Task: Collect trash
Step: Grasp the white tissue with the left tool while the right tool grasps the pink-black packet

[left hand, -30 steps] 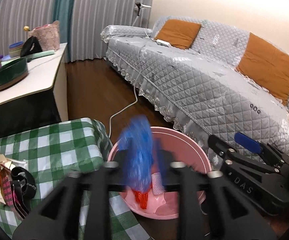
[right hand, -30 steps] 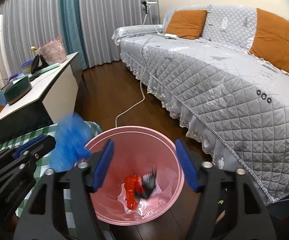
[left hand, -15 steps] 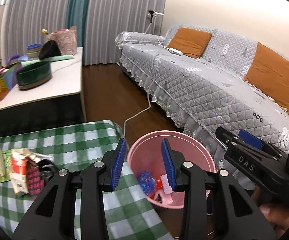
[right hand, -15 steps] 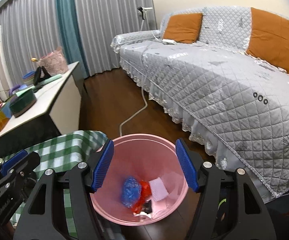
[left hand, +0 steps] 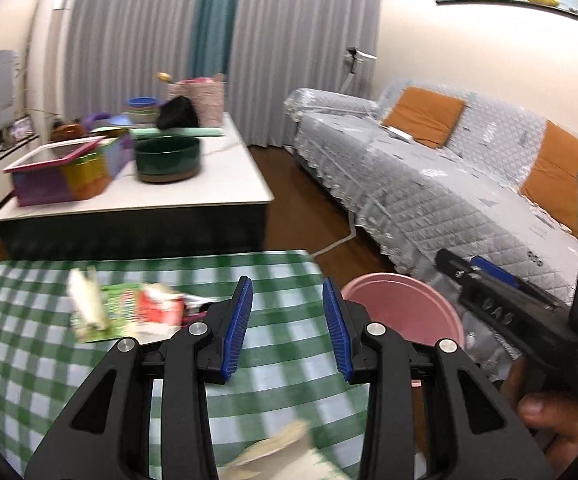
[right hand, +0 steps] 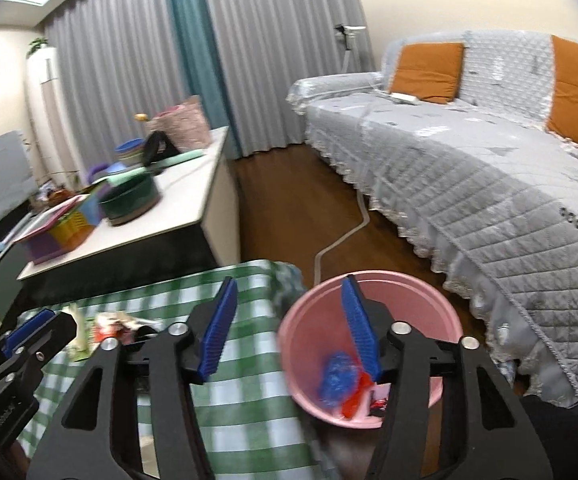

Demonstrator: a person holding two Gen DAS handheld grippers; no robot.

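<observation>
– Where's the rubbish now?

– A blue wad (right hand: 339,376) and red scraps lie in the pink bin (right hand: 445,316), on the floor beside the checked worktop (left hand: 273,320), low enough to drop things into. More wrappers (left hand: 129,310) wait on the cloth, left of the bin.

– And the tools?

– The left hand-held gripper (left hand: 287,324) is part open, empty. The right hand-held gripper (right hand: 293,330) has just been closing, nothing between its jaws. Nothing blocks the wrappers.

blurred wrappers (left hand: 125,312), cut-off paper scrap (left hand: 277,456)

Left wrist: aimed down over the checked tablecloth (left hand: 281,328).
Right wrist: aimed down over the pink bin (right hand: 445,312).
Shared: tablecloth, bin, sofa (left hand: 429,184).
</observation>
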